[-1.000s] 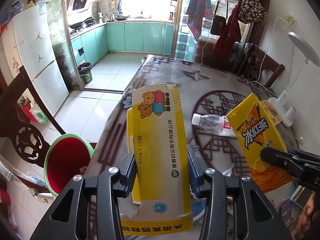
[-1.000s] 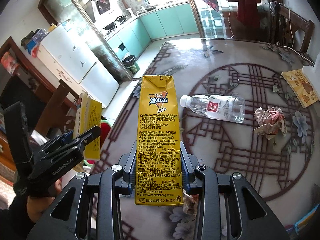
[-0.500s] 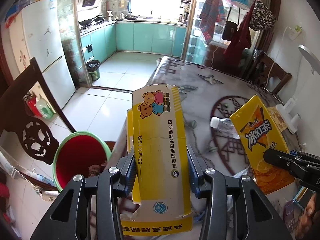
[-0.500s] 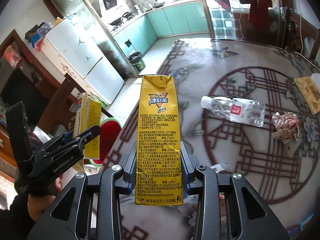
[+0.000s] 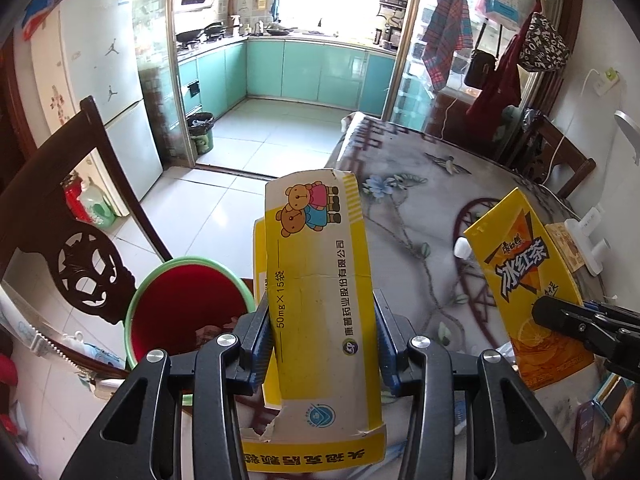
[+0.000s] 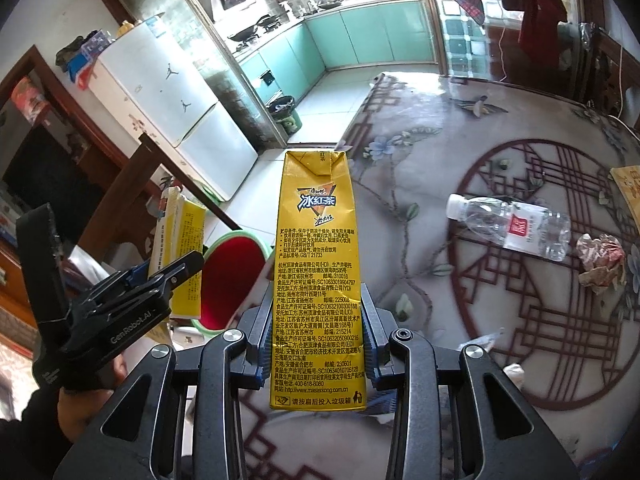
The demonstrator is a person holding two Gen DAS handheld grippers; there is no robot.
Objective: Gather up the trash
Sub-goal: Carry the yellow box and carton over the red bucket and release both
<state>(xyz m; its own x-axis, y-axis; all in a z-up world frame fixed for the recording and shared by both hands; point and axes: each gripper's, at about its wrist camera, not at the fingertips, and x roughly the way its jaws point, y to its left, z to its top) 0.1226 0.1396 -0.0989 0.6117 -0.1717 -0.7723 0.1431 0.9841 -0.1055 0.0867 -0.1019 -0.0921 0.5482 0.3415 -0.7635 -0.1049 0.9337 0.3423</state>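
My left gripper (image 5: 320,344) is shut on a torn yellow medicine box with cartoon bears (image 5: 320,300), held above the table's left edge. Just left of and below it stands a green bin with a red lining (image 5: 180,304) on the floor, some scraps inside. My right gripper (image 6: 318,334) is shut on a yellow iced tea carton (image 6: 316,264), upright over the table near that same edge. The carton (image 5: 528,280) also shows at the right of the left wrist view, and the box (image 6: 182,256) and bin (image 6: 236,276) at the left of the right wrist view.
On the patterned tablecloth (image 6: 420,152) lie an empty plastic bottle (image 6: 516,226) and a crumpled wrapper (image 6: 602,258). A dark wooden chair (image 5: 68,232) stands beside the bin. A white fridge (image 5: 100,92) and the kitchen doorway lie beyond.
Both grippers have moved left with their loads toward the table's edge. The bin now sits closer and more under the medicine box; the bottle has slid toward the right of both views.
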